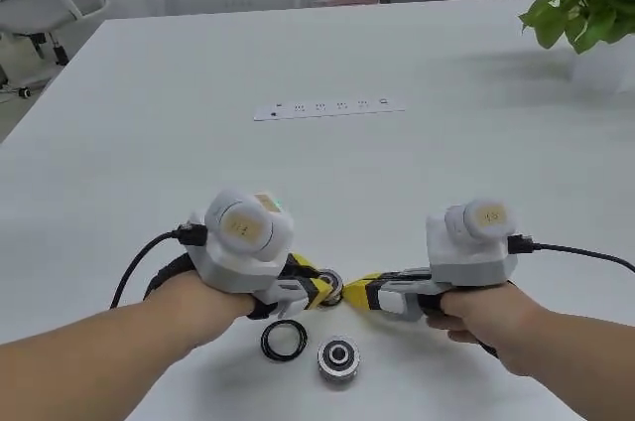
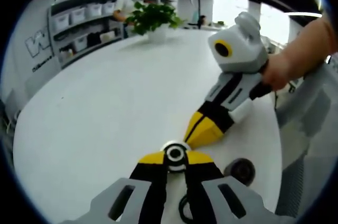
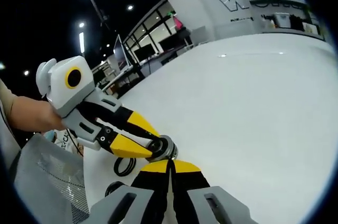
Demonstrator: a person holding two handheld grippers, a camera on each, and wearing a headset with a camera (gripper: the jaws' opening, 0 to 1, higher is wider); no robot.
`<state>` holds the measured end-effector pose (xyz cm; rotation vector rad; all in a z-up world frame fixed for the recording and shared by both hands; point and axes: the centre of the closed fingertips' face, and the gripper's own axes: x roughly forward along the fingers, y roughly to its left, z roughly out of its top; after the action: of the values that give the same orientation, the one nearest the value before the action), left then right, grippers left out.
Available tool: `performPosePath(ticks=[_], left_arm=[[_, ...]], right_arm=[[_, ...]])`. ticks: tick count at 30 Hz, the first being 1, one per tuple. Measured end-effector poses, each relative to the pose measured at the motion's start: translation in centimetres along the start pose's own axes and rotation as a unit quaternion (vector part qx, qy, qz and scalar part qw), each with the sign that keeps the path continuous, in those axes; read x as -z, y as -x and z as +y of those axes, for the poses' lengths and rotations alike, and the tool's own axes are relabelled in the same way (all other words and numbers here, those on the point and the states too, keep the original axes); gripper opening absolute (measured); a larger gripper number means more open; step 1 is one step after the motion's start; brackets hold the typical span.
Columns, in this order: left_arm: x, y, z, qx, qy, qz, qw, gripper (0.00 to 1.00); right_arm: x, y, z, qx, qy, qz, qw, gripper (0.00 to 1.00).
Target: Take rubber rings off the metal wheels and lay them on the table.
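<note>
both forearms come in from the near edge of the table (image 1: pixel 317 64), hands low. left hand (image 1: pixel 198 307) wraps its handle, left gripper (image 1: pixel 319 290) pointing right, jaws clamped on a small metal wheel (image 2: pixel 175 154). right hand (image 1: pixel 486 317) mirrors it, right gripper (image 1: pixel 359 292) pointing left, jaws pressed together, tips right against that wheel.

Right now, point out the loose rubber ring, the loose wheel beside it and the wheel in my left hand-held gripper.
loose rubber ring (image 1: pixel 264 340), head view, left side of band.
loose wheel (image 1: pixel 338 356), head view, centre hub.
held wheel (image 2: pixel 175 154), left gripper view, centre hub.
</note>
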<state>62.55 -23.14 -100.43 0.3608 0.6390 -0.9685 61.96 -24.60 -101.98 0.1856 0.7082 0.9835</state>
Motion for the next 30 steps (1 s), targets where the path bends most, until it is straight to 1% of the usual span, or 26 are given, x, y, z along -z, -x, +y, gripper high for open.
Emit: performPosePath(ticks=[4, 6, 7, 9, 13, 21, 26, 30], left_arm=[[0.0, 0.0, 0.0, -0.002, 0.000, 0.000, 1.0000, 0.12], [0.0, 0.0, 0.0, -0.001, 0.000, 0.000, 1.0000, 0.12], [0.0, 0.0, -0.1, 0.000, 0.000, 0.000, 1.0000, 0.12], [0.1, 0.0, -0.1, 0.000, 0.000, 0.000, 1.0000, 0.12], [0.1, 0.1, -0.2, -0.001, -0.002, 0.001, 1.0000, 0.12], [0.0, 0.0, -0.2, -0.001, -0.004, -0.001, 1.0000, 0.12], [0.1, 0.1, -0.2, -0.001, -0.005, -0.001, 1.0000, 0.12], [0.1, 0.1, -0.2, 0.000, -0.007, 0.000, 1.0000, 0.12]], right_arm=[[-0.1, 0.1, -0.1, 0.000, -0.001, -0.003, 1.0000, 0.00], [-0.9, 0.4, -0.1, -0.001, -0.013, -0.022, 0.9997, 0.00], [-1.2, 0.4, 0.1, -0.008, -0.020, -0.029, 0.9994, 0.00], [-1.0, 0.4, 0.2, -0.004, -0.009, -0.023, 0.9997, 0.00], [-1.1, 0.5, 0.3, -0.006, -0.015, -0.027, 0.9995, 0.00], [-1.3, 0.5, 0.9, -0.005, -0.003, -0.022, 0.9997, 0.00], [-1.4, 0.4, 1.2, -0.012, 0.006, -0.019, 0.9997, 0.00], [-1.4, 0.3, 1.4, -0.016, 0.005, -0.020, 0.9997, 0.00]])
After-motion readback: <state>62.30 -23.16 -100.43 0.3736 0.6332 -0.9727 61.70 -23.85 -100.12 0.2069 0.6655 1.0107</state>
